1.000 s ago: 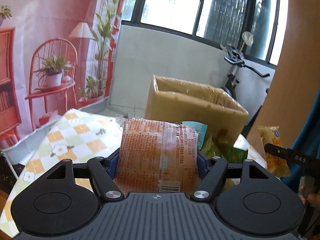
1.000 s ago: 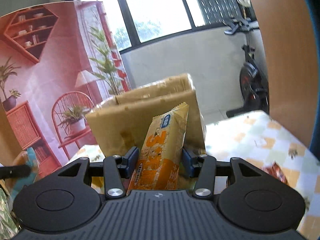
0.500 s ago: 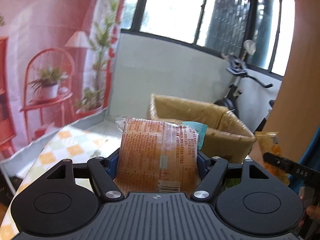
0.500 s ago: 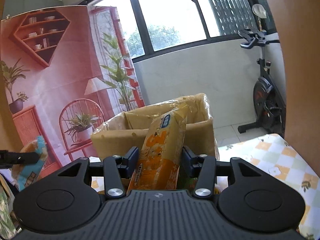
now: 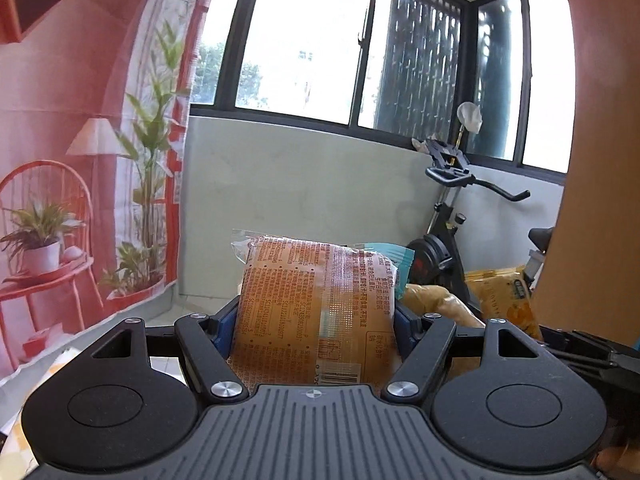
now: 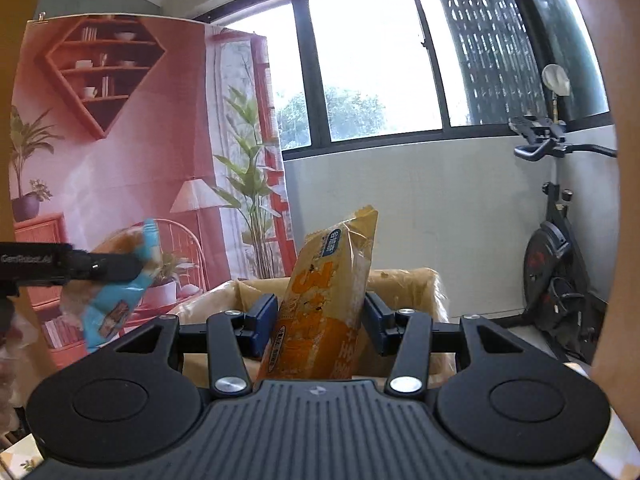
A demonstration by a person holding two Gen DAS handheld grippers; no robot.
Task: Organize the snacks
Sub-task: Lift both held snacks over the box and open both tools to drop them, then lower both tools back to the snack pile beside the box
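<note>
Currently: left gripper (image 5: 316, 316) jaws clamped on orange-brown snack pack (image 5: 316, 312), held up in the air | right gripper (image 6: 320, 320) jaws clamped on yellow-orange snack bag (image 6: 324, 320), upright, just before open cardboard box (image 6: 404, 292) | exercise bike (image 6: 560, 272) right of box

Bright windows (image 6: 376, 68), pink printed backdrop (image 6: 120, 152), exercise bike (image 6: 560, 280)

Home, prob. an enclosed balcony/spare room: exercise bike (image 6: 560, 264) by big dark-framed windows (image 6: 376, 64), pink printed backdrop (image 6: 120, 152) of a living room hung on the wall, cardboard box (image 6: 404, 284) w/ snacks.
</note>
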